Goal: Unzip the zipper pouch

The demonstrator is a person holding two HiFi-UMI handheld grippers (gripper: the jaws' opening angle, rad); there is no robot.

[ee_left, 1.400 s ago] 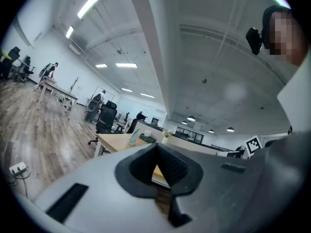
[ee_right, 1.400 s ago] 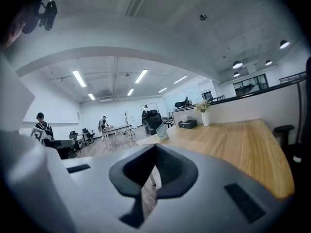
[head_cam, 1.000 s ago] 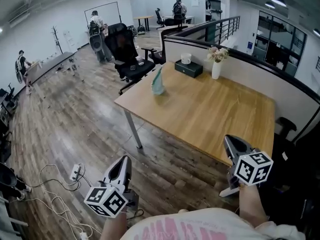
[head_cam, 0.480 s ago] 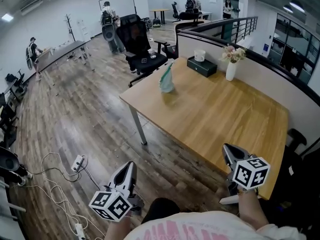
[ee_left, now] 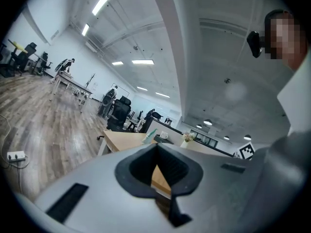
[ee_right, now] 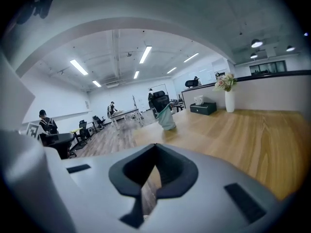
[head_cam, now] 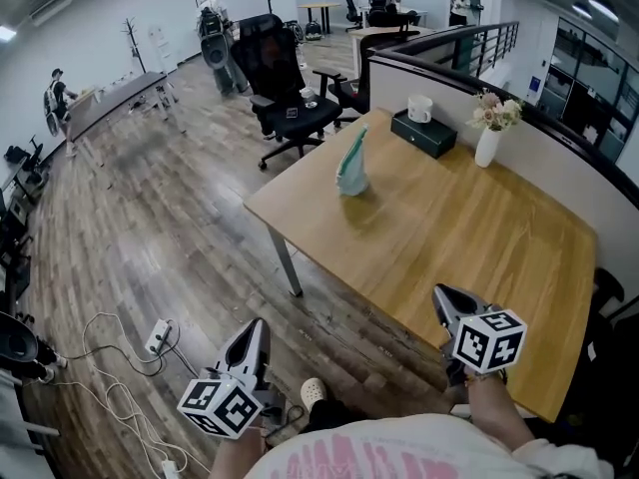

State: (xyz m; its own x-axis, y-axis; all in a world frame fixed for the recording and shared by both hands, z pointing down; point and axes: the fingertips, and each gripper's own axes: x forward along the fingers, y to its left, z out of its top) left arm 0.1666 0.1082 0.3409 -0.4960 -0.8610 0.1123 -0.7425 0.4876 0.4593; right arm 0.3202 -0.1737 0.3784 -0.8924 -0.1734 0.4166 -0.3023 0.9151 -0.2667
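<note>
The zipper pouch (head_cam: 351, 166), pale teal, stands upright near the far left corner of the wooden table (head_cam: 469, 238). It is small in the left gripper view (ee_left: 150, 135) and clearer in the right gripper view (ee_right: 166, 117). My left gripper (head_cam: 256, 329) is over the floor, short of the table's near edge, shut with nothing in it. My right gripper (head_cam: 442, 293) is at the table's near edge, also shut and empty. Both are far from the pouch. In each gripper view the jaws (ee_left: 156, 148) (ee_right: 155, 147) meet with nothing between them.
A black box (head_cam: 423, 134) with a white cup on it and a white vase of flowers (head_cam: 487, 144) stand at the table's far side by a low partition. A black office chair (head_cam: 285, 96) is beyond the table. A power strip and cables (head_cam: 158, 337) lie on the floor at left.
Both grippers have come forward toward the table and sunk a little. The table and pouch now sit nearer in the head view. A shoe shows below.
</note>
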